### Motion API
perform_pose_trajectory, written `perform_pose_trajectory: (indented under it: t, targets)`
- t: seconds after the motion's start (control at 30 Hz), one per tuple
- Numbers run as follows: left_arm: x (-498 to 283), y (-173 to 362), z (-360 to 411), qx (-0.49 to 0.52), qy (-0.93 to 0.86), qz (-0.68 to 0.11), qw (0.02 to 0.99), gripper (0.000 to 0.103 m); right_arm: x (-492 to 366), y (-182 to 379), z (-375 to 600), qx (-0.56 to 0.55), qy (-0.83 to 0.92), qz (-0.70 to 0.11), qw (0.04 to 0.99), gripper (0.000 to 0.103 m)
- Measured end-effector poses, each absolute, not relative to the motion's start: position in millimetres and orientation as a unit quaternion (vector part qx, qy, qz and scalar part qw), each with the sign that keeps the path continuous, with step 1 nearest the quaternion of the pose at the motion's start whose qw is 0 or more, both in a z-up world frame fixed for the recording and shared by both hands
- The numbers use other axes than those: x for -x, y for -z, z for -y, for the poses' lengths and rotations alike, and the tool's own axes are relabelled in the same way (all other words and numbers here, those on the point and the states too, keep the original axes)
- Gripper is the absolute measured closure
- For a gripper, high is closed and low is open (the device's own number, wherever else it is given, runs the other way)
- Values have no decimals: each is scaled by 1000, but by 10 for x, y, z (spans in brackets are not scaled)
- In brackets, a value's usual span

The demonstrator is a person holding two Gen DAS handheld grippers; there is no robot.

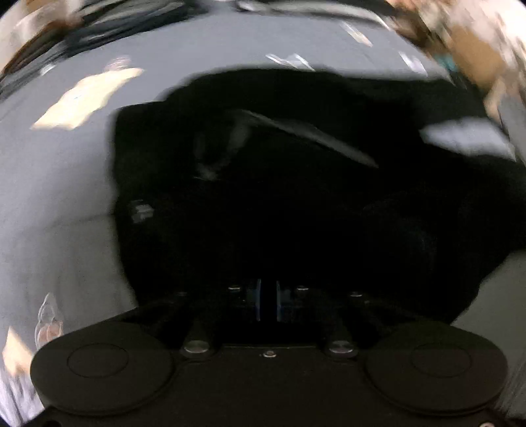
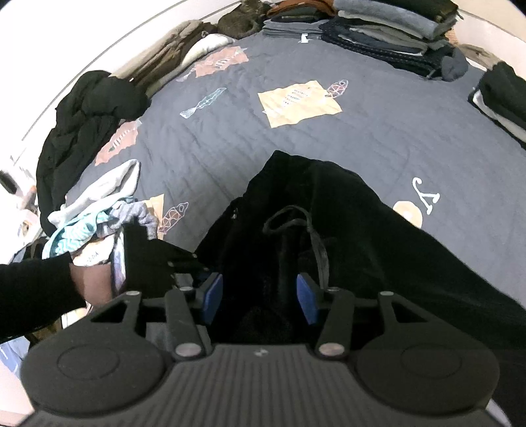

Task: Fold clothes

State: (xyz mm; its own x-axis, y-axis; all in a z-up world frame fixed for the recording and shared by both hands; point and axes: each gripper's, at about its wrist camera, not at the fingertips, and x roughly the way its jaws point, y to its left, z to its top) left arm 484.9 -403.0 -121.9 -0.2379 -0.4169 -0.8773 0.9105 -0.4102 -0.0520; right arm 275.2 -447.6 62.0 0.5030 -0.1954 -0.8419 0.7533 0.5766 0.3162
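Observation:
A black garment (image 2: 345, 210) with a drawstring (image 2: 315, 243) lies on the grey bedspread (image 2: 230, 138). My right gripper (image 2: 259, 295) is open, its blue pads (image 2: 212, 295) standing either side of a fold of the black cloth by the drawstring. The left wrist view is blurred; the black garment (image 1: 296, 203) fills its middle. My left gripper (image 1: 268, 300) has its blue pads almost together, with dark cloth pinched between them. In the right wrist view the left gripper (image 2: 184, 262) shows at the garment's left edge, held by a hand in a black sleeve (image 2: 36, 289).
Folded clothes are stacked (image 2: 378, 29) along the far edge of the bed, and another pile (image 2: 503, 95) sits at the right. A crumpled black heap (image 2: 85, 124) and light unfolded clothes (image 2: 98, 210) lie at the left. The bedspread has printed patches (image 2: 299, 101).

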Motion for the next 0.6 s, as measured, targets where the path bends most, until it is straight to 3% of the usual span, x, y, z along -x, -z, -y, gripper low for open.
perform_pose_trajectory:
  t: [0.23,0.47,0.5,0.57,0.6]
  targets:
    - [-5904,779,3860,-346,652,-375,561,97,-2859,-786,4658,-340,289,-400,801,54]
    - [-5944,1025,3774,-380,611,-450,529,91,-2983,-980,4771,-325,275,-399,812,54]
    - [-5944,990,3749,-375,611,-449,533,88,-2996,-994,4784,-323,274,-400,813,54]
    - [-5949,902,3695,-361,614,-443,544,69,-3014,-976,4825,-321,275,-401,813,54]
    - [-5951,859,3668,-354,616,-440,550,65,-3031,-941,4851,-319,276,-403,812,54]
